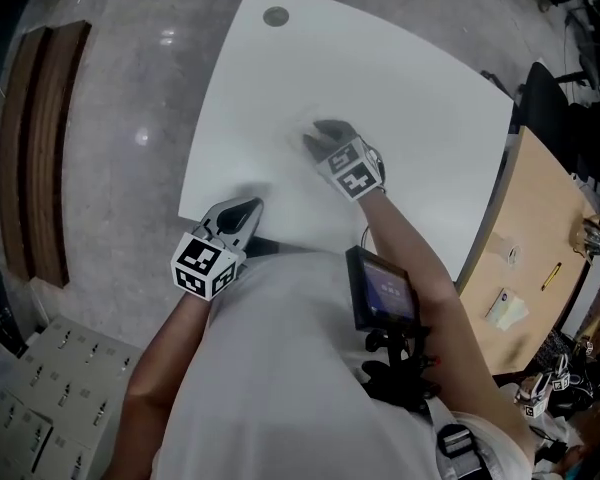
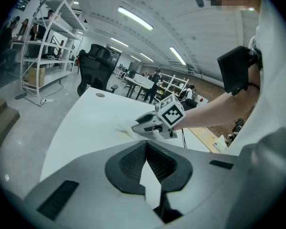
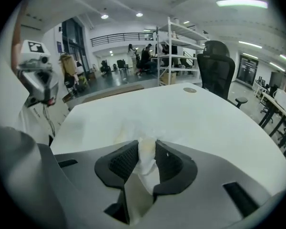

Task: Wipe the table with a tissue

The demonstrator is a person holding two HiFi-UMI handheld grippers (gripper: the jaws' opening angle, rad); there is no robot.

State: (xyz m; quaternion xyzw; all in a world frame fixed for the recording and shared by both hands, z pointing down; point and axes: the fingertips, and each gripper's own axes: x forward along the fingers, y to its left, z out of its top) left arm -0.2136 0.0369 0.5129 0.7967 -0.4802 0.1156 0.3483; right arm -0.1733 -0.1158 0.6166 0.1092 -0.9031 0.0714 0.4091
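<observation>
While its jaws clamp on a bunched white tissue (image 3: 146, 162), the right gripper (image 3: 147, 147) tilts down toward the white table (image 1: 410, 98), the tissue's loose end spread on the tabletop near its middle. The left gripper (image 1: 248, 209) hangs over the table's near edge, well apart, jaws closed together with nothing between them.

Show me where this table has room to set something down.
The white table is mostly bare: the broad far half from the round cap to the right edge. Taken: the middle, where the right gripper holds the tissue, and the near-left corner under the left gripper.
</observation>
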